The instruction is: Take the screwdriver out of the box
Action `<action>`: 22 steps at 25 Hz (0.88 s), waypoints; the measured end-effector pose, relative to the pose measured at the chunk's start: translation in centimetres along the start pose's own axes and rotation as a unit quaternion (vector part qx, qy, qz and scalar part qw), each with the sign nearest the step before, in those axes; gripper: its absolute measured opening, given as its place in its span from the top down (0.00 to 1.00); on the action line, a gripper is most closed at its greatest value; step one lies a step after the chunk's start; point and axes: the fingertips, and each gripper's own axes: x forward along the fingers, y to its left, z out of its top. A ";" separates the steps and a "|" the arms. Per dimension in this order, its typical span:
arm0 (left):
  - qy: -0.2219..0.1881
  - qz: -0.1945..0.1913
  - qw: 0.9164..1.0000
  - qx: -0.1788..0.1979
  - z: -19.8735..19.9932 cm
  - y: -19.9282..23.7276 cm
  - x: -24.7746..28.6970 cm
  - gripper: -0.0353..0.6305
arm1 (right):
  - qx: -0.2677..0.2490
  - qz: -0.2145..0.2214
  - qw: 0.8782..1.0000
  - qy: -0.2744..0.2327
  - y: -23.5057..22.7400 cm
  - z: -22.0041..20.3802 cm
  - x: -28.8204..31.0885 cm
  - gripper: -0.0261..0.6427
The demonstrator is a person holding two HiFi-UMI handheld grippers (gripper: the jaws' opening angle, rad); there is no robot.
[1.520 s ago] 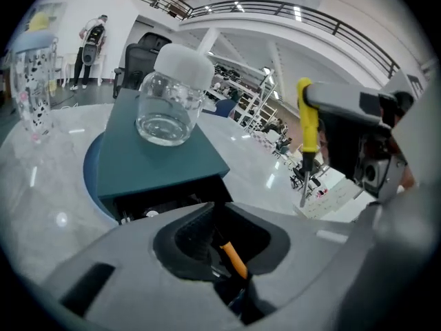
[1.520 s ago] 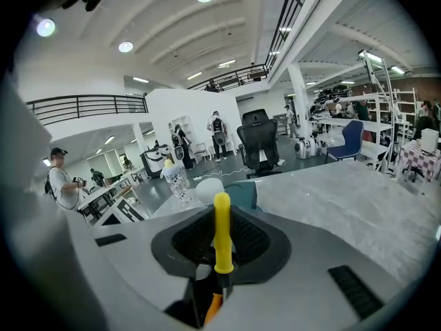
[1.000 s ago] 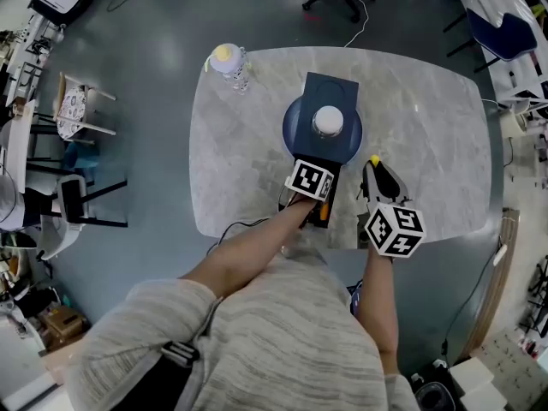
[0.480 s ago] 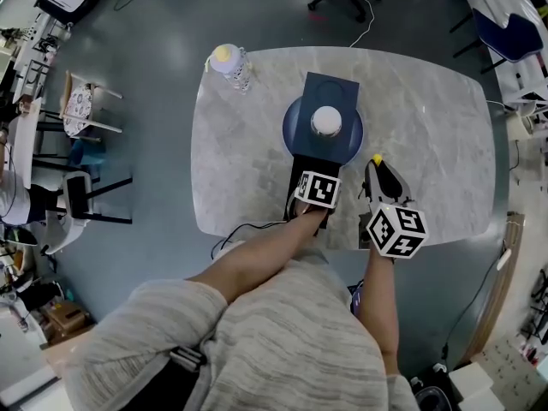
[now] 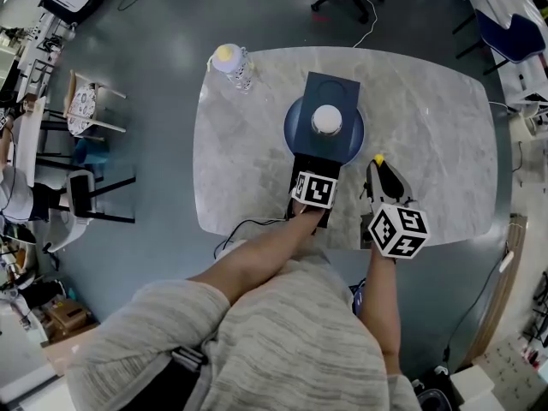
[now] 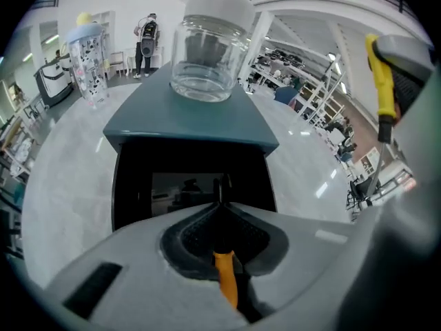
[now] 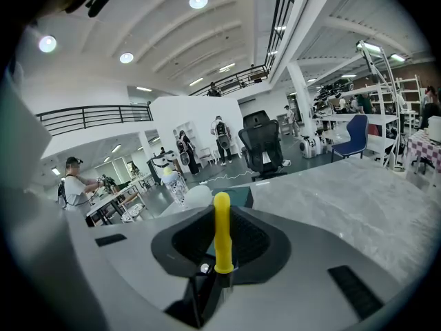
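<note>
Head view: your left tool (image 5: 310, 187) sits at the open front of the dark box (image 5: 332, 88) on the counter (image 5: 248, 161), with your right tool (image 5: 383, 176) just beside it. Left gripper view: its jaws have just been closing and now pinch the orange screwdriver (image 6: 227, 281) at the box's mouth. Right gripper view: the jaws clamp a yellow screwdriver (image 7: 221, 229).

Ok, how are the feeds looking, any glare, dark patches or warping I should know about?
Head view: sharp, evenly lit, no harsh glare on the table. Left gripper view: fisheye bend, the box interior nearly black. Right gripper view: ceiling lamps flare, corners vignetted.
</note>
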 end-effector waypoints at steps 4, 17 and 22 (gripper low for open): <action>-0.011 -0.018 1.000 -0.007 0.3 0.1 -1.0 0.91 | -0.001 0.004 1.000 0.000 0.4 -0.1 0.1 0.86; -0.109 -0.099 0.989 0.016 3.9 -1.1 -5.8 0.91 | -0.009 0.020 1.000 -0.019 2.9 0.9 0.9 0.86; -0.155 -0.117 0.980 0.034 5.7 -1.1 -8.9 0.91 | -0.016 0.030 0.999 -0.031 4.4 1.9 1.1 0.86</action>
